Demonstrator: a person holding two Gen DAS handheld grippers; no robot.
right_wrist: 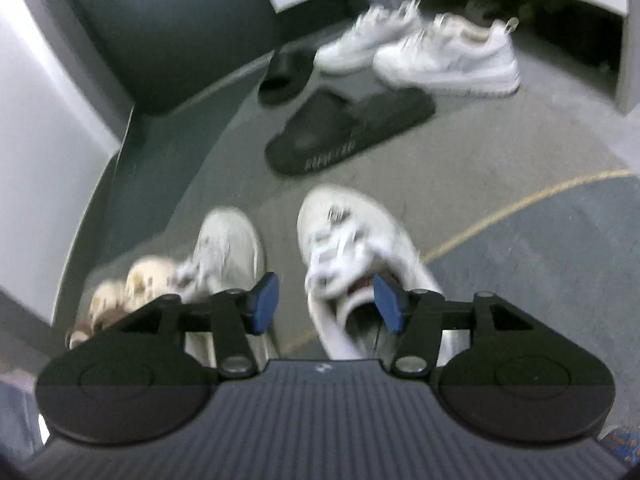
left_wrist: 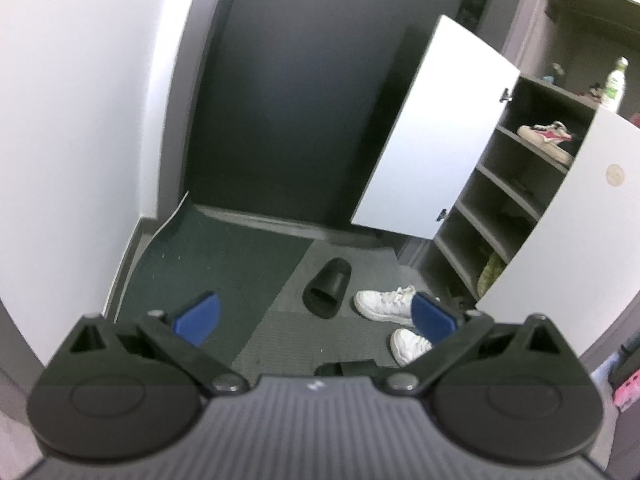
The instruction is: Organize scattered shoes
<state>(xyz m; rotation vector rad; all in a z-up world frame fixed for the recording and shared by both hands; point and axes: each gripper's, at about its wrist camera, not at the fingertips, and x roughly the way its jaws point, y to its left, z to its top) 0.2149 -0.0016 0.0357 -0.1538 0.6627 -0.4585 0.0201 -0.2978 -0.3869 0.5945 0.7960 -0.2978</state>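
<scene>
Right wrist view: right gripper [right_wrist: 326,306] is hanging low over a white sneaker [right_wrist: 352,256], jaws standing partly apart with nothing between the pads; one blue pad [right_wrist: 387,305] is sitting over the shoe's collar, though whether it is touching cannot be told through the blur.
Left wrist view: left gripper [left_wrist: 316,314] is pointing down toward the floor, jaws spread wide and gripping nothing.
Shoes on the floor: a second, greyer sneaker [right_wrist: 230,248] is lying just beside the first; a black slide [right_wrist: 348,130] and another black slide [right_wrist: 286,74] are lying farther off; a pair of white chunky trainers [right_wrist: 440,54] is sitting near the cabinet's foot.
Other item: a pale fluffy slipper [right_wrist: 132,284] is peeking out at the left, half hidden by the gripper body.
Destination: shoe cabinet [left_wrist: 516,200] is standing open, door [left_wrist: 428,128] swung out, with a pink-and-white shoe [left_wrist: 548,140] already resting on an upper shelf.
Handling, as a judgement: the sneaker is looking light, with a soft upper and a stiffer sole; loose laces are likely trailing and snagging.
Where to grip: pinching the heel collar or the tongue's edge is looking safest, since the toe is rounded and could be slipping out.
Step in hand: probably lining up for a pick of the near white sneaker.
</scene>
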